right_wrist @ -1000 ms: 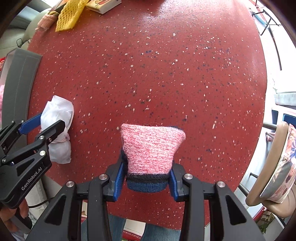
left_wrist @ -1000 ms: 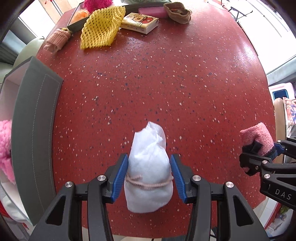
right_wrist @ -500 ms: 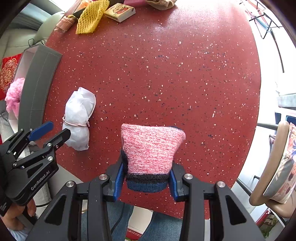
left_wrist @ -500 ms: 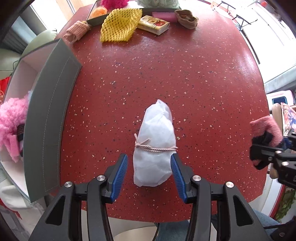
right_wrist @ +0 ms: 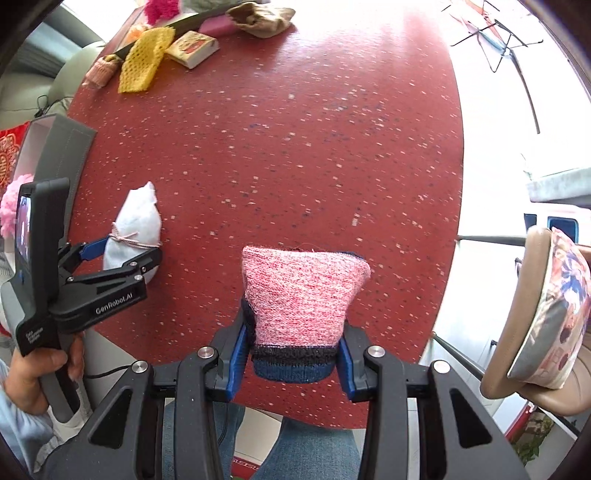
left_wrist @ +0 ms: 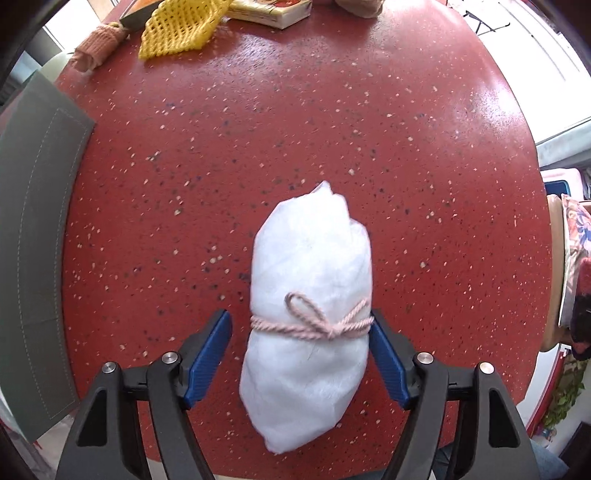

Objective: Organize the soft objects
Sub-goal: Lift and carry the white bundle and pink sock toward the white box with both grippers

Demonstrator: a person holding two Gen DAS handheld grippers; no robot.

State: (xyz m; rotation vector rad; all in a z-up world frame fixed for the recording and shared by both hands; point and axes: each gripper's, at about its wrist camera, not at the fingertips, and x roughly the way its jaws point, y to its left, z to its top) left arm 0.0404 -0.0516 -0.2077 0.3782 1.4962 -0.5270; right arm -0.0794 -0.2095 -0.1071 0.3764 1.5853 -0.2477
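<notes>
A white cloth bundle (left_wrist: 310, 295) tied with pink string lies on the red speckled table (left_wrist: 332, 129). My left gripper (left_wrist: 299, 317) points down over it with the bundle between its blue pads. The jaws are opening: the left pad stands clear of the cloth and the right pad sits at the string. The right wrist view shows the same bundle (right_wrist: 136, 225) and left gripper (right_wrist: 122, 251), held by a hand. My right gripper (right_wrist: 293, 326) is shut on a pink knitted sock (right_wrist: 303, 291) with a dark blue cuff, held above the table's near edge.
A grey box (left_wrist: 33, 258) stands at the table's left edge, with something pink and fluffy (right_wrist: 11, 206) in it. At the far end lie a yellow foam net (left_wrist: 181, 29), a rolled tan sock (left_wrist: 98, 50) and a small carton (right_wrist: 192, 48). A cushioned chair (right_wrist: 546, 314) stands to the right.
The left gripper has come down around the white bundle and its jaws have spread wider. The right gripper has risen with the pink sock, so the table looks farther away.
</notes>
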